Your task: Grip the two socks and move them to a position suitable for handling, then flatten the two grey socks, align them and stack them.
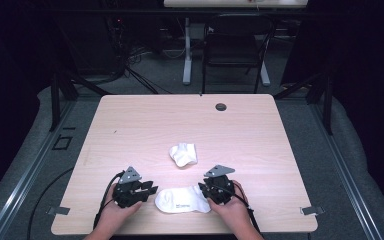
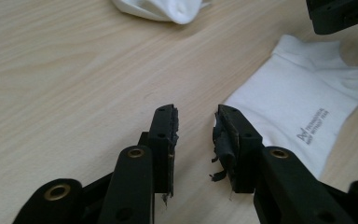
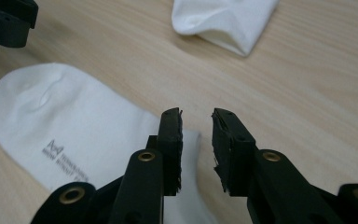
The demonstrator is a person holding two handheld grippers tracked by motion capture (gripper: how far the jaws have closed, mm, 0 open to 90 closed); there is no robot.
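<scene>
White flat sock [image 1: 182, 200] at lower centre of the high view, small grey printed lettering on it. White folded sock [image 1: 184, 154] mid-frame, plain. Table [image 1: 130, 130] light wood grain, pale beige, with dark round grommet [image 1: 221, 107] near its upper edge. Left gripper [image 1: 147, 190] and right gripper [image 1: 206, 189] black, grey plates on top, brass-coloured rivets. Black chair [image 1: 235, 45] at top. Grey floor [image 1: 40, 150].

Both hands come in from the near edge of the table [image 1: 130, 115]. The left gripper [image 1: 149, 190] and the right gripper [image 1: 203, 189] point toward each other, jaws parted with nothing between them.
</scene>
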